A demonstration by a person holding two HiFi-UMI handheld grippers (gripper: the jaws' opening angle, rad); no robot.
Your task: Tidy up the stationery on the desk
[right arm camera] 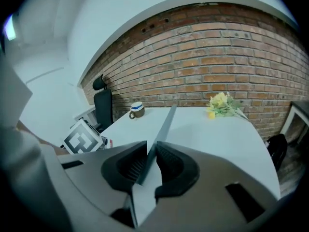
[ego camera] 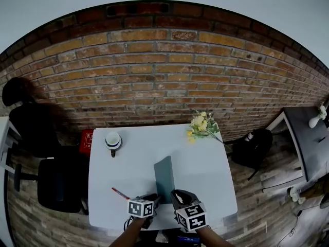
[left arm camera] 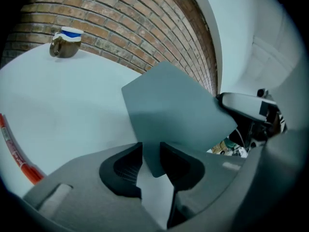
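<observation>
Head view, tabletop: the white tabletop (ego camera: 205, 174) carries a mug (ego camera: 113, 141) at the back left, a bunch of flowers (ego camera: 202, 126) at the back right, and a red pen (ego camera: 121, 193) near the front left.
Head view, grey sheet: a thin grey sheet (ego camera: 164, 179) stands on edge near the front middle, raised off the tabletop. The left gripper (ego camera: 153, 199) and right gripper (ego camera: 177, 197) are at its near end.
Left gripper view, fingers: they stand partly apart, with the sheet's rounded lower corner in the gap. They seem to bracket it rather than pinch it.
Left gripper view, extras: only this view shows the sheet's broad face (left arm camera: 174, 115). The pen lies well off to the side, and the mug is far back.
Right gripper view, fingers: they are pressed onto the sheet, which runs edge-on (right arm camera: 164, 124) away from them towards the mug. This is the grip that carries it.
Right gripper view, extras: the left gripper's marker cube shows just beside the sheet, but the pen is out of sight.
Progress: this looks early. The sheet is lifted but not placed anywhere, and the pen lies loose.
Left to do: no view shows a holder or tray, so I cannot tell where either thing should go.
</observation>
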